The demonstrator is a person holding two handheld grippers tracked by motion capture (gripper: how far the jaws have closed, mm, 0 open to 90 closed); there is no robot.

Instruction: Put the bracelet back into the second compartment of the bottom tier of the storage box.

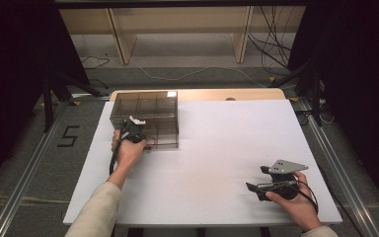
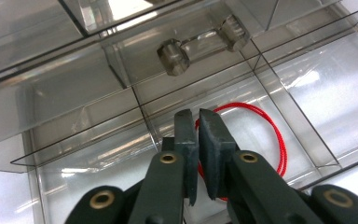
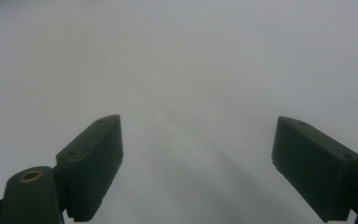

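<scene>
Seen from above: left claw (image 1: 136,120) poised over the near edge of a smoked clear compartment box (image 1: 145,101) at upper left of the white tabletop (image 1: 217,148), gripped by a hand (image 1: 127,150) entering from lower left. Jaws nearly together, a thin slit between the pads, nothing pinched. Through the left gripper view, at centre frame: red string loop (image 2: 275,135) lying on the floor of a box compartment, curving out to the right of the jaw tips (image 2: 194,115) and running behind them, just beside and below the pads; contact between string and pads not possible to tell. Above the tips, upper centre, a clear drawer handle (image 2: 200,44) with two round posts. At lower right of the high view, well apart from the box: right claw (image 1: 256,190) held low over bare tabletop, jaws spread wide and empty, grey three-cornered plate on top.
</scene>
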